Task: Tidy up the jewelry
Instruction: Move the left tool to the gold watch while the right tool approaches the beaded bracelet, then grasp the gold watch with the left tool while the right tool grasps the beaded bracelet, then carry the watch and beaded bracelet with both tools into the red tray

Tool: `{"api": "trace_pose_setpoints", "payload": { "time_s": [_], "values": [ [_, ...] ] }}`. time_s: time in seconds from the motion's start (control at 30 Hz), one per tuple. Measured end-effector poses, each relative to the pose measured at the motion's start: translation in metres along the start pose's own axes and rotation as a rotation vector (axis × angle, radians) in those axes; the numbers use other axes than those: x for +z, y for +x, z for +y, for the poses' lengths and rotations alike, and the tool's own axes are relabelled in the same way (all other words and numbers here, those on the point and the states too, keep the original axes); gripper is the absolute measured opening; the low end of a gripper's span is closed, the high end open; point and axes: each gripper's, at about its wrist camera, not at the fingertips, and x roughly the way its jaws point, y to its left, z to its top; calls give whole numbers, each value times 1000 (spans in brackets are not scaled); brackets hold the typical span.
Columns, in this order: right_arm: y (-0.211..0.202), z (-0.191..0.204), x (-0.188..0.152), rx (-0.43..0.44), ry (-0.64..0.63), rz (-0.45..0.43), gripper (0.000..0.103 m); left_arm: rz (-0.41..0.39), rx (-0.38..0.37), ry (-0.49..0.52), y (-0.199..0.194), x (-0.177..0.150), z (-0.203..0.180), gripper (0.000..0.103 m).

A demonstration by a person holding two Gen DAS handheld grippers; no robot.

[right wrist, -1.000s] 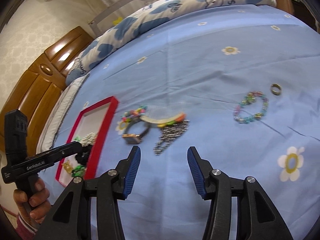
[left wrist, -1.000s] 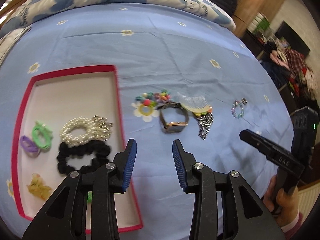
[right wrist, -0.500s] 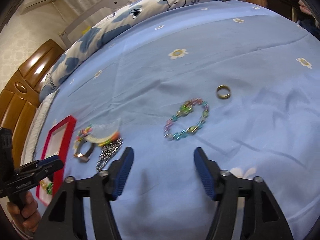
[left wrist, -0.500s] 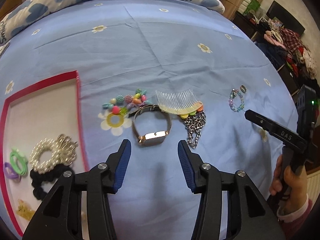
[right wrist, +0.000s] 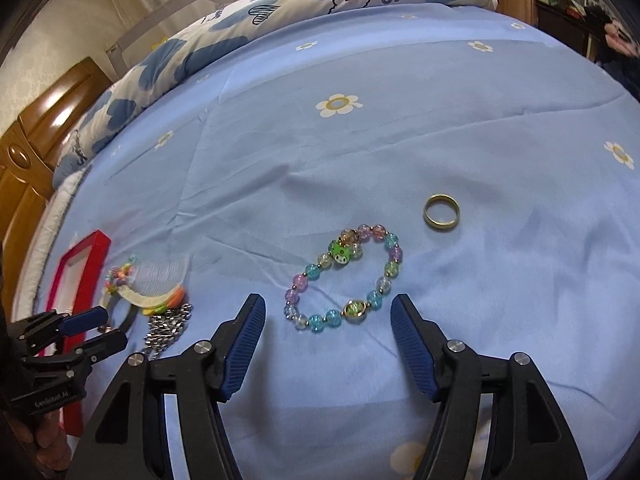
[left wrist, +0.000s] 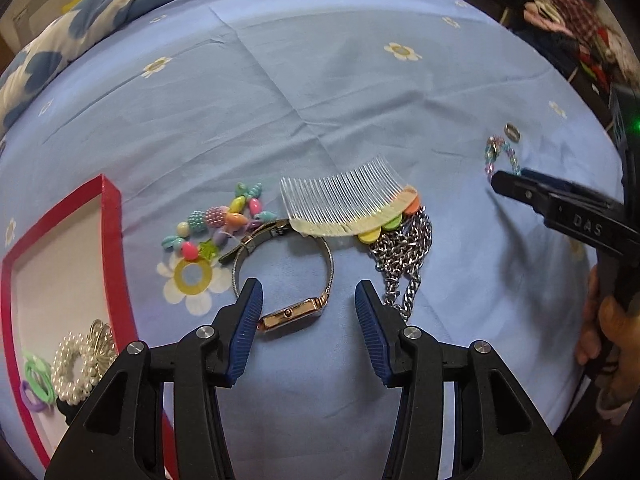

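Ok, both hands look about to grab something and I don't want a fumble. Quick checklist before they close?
1. Watch between left hand-held gripper pads: ok.
2. Left jaws closing, not yet pressing the watch: ok.
3. Chain clear of left pads: not ok, beside one pad.
4. Bead bracelet ahead of right hand-held gripper: ok.
5. Ring apart from bracelet: ok.
6. Red tray has room: ok.

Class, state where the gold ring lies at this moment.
In the right wrist view, the gold ring lies on the blue bedsheet, just up and right of the beaded bracelet.
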Motion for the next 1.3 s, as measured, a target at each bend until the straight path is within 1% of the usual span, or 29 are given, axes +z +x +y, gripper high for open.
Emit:
{"api": "trace_pose_setpoints", "payload": {
  "time_s": [0.03, 0.07, 0.1, 0.13, 0.2, 0.23, 0.3, 0.33, 0.37, 0.4, 0.6, 0.73, 0.93, 1.1, 1.3],
  "values": [
    [1, 1, 0, -16, -7, -2, 59, 3, 7, 11, 1, 0, -2, 36],
    [1, 2, -1, -33, -15, -6, 50, 6, 17, 23, 3, -1, -4, 28],
    [1, 2, -1, -40, -15, -7, 39, 11, 18, 34, 4, -2, -4, 28],
    [1, 1, -1, -47, -11, -9, 33, 7, 19, 37, 4, -2, -5, 27],
    [0, -2, -1, -43, 1, -12, 9, -2, 21, 43, 3, -4, -6, 26],
    [-1, -3, -1, -36, 9, -14, 8, -6, 18, 38, 1, -5, -5, 26],
    [-4, -2, -3, -20, 18, -19, 7, -15, 2, 18, -3, -7, -2, 26],
    [-6, -1, -3, -7, 21, -20, 7, -20, -17, 0, -6, -9, 1, 23],
    [-8, 0, -4, 8, 24, -23, 7, -24, -33, -13, -9, -12, 2, 8],
    [-11, 2, -5, 25, 26, -27, 7, -27, -57, -35, -11, -12, 6, 7],
    [-37, 23, -10, 126, 24, -60, 7, -64, -141, -142, -30, -23, 28, 6],
    [-54, 42, -11, 199, 15, -80, 7, -99, -168, -188, -47, -30, 40, 6],
    [-71, 72, -12, 271, -30, -96, 7, -141, -182, -232, -73, -42, 50, 6],
    [-77, 97, -15, 320, -66, -92, 7, -170, -179, -252, -89, -48, 58, 6],
    [-79, 127, -18, 370, -109, -83, 7, -193, -155, -286, -106, -60, 79, 6]
  ]
}}
